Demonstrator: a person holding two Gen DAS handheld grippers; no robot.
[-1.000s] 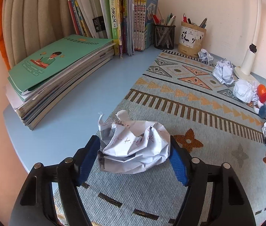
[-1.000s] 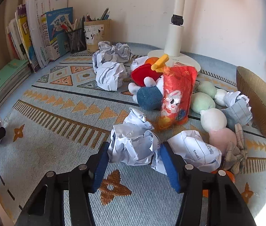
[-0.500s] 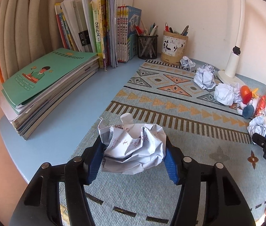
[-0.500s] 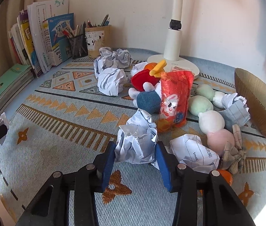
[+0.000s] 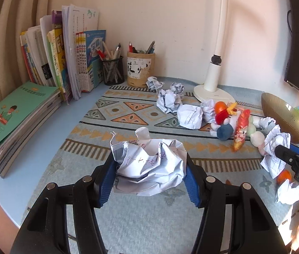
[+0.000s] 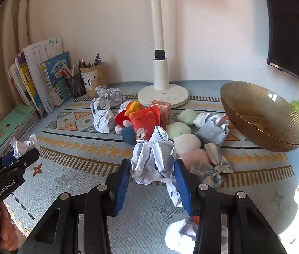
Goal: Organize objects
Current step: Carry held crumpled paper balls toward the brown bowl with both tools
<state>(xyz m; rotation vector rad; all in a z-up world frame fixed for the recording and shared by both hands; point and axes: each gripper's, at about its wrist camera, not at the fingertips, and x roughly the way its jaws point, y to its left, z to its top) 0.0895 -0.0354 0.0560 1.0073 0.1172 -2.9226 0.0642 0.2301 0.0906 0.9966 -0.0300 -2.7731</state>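
Note:
My left gripper [image 5: 149, 175] is shut on a crumpled paper ball [image 5: 149, 167] with handwriting, held above the patterned mat. My right gripper [image 6: 152, 173] is shut on another crumpled paper ball [image 6: 152, 158], also lifted off the mat. The right gripper also shows at the right edge of the left wrist view [image 5: 276, 154], and the left gripper shows at the left edge of the right wrist view [image 6: 21, 154]. More paper balls [image 5: 189, 116] lie near the lamp base. A gold ribbed bowl [image 6: 261, 118] stands empty at the right.
Plush toys and a red snack bag [image 6: 145, 120] lie in a pile mid-mat. A white lamp [image 6: 162, 93], pen cups [image 5: 141, 72], upright books [image 5: 73, 59] and a flat stack of books [image 5: 16, 118] line the back and left. Another paper ball [image 6: 181, 237] lies under my right gripper.
Both grippers have risen and pulled back with their paper balls, so more of the desk shows. The right gripper closed tighter on its ball and lifted it off the mat.

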